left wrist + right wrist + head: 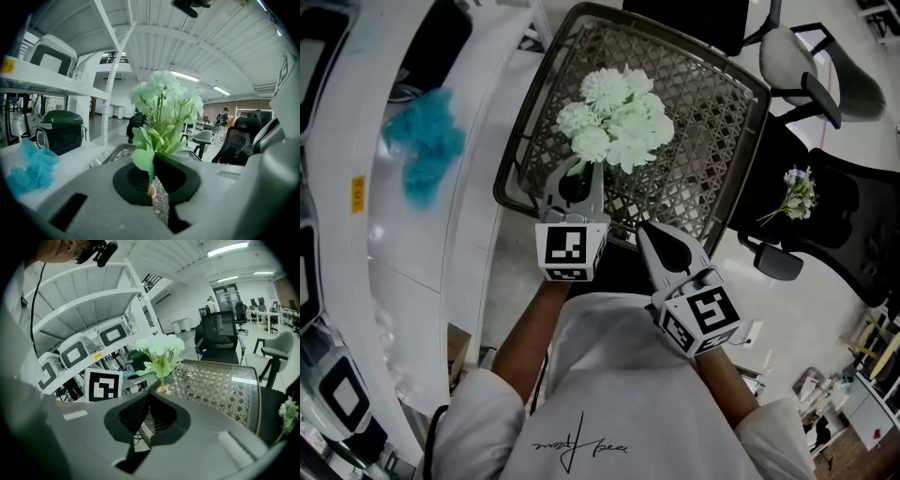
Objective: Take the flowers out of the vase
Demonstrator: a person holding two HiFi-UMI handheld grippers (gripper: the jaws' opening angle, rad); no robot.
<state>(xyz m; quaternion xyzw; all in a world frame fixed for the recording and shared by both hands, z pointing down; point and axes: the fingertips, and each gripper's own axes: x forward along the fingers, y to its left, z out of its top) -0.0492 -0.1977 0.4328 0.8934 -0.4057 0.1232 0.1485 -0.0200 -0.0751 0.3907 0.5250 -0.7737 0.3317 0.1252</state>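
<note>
- Presently, the stems of the pale green flowers (614,117) are clamped between the narrowed fingers (133,180) of the left gripper (153,171), just above the rim of the small pinkish vase (162,390).
- The vase is stood on the lattice table (712,141), toward the table's 7 o'clock corner in the head view. In the left gripper view it is seen at 6 o'clock, directly under the grip.
- The long axis of the stems is upright, run from 6 to 12 o'clock in the left gripper view, with the blooms at 12 o'clock above the fingers.
- The stem ends are judged not yet clear of the vase, so a straight pull toward 12 o'clock, along that axis, is called for.
- The right gripper (649,234) is held at 4 o'clock of the left one in the head view, its fingers pressed together on nothing. The left is the nearer, and the hold is already had by it.
</note>
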